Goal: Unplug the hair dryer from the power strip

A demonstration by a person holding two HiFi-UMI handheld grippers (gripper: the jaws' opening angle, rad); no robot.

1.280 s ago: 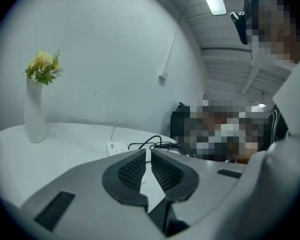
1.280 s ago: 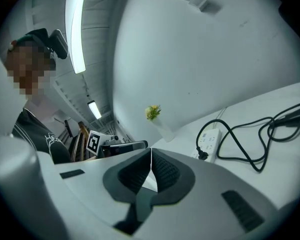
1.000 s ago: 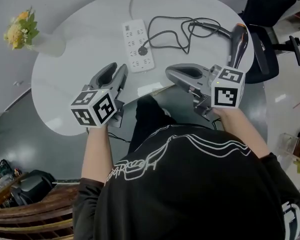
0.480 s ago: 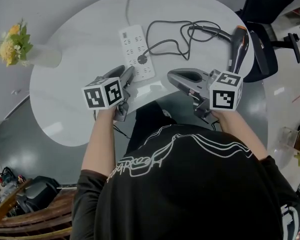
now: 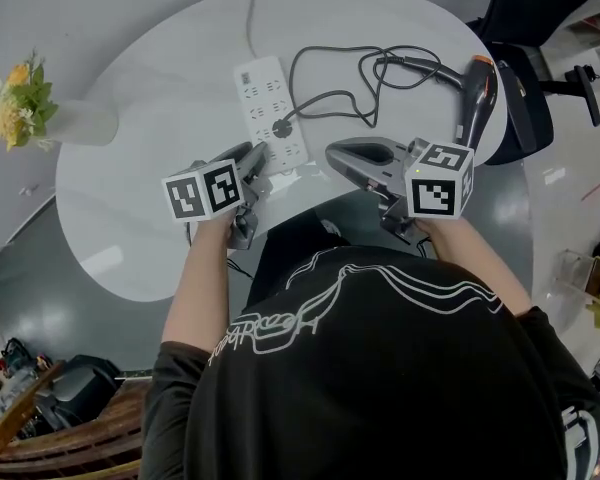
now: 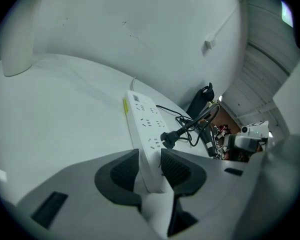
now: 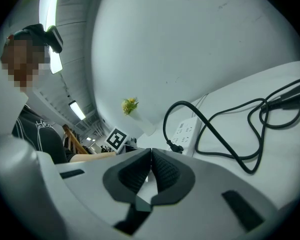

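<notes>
Left gripper (image 6: pixel 150 156) jaws just closing, clamped on near end of power strip (image 5: pixel 271 103), hair dryer (image 5: pixel 477 93) at two o'clock, plug (image 5: pixel 283 125) seated, right gripper (image 5: pixel 338 154) clenched, empty

White oval table (image 5: pixel 150 118) fills the far middle, top glossy. Grey smooth floor (image 5: pixel 40 268) all around it, with light glare patches on the right. Plain white wall (image 6: pixel 140 24) behind the table's far side, thin cable duct running up it. Pale vase with yellow flowers (image 5: pixel 18 103) at the table's far left edge. Black office chair (image 5: pixel 528 88) far right, just beside the table. Brown wooden slatted furniture (image 5: pixel 70 448) near left, dark bag (image 5: pixel 55 393) on the floor beside it. Long ceiling tube lights (image 7: pixel 49 19) on, bright.
</notes>
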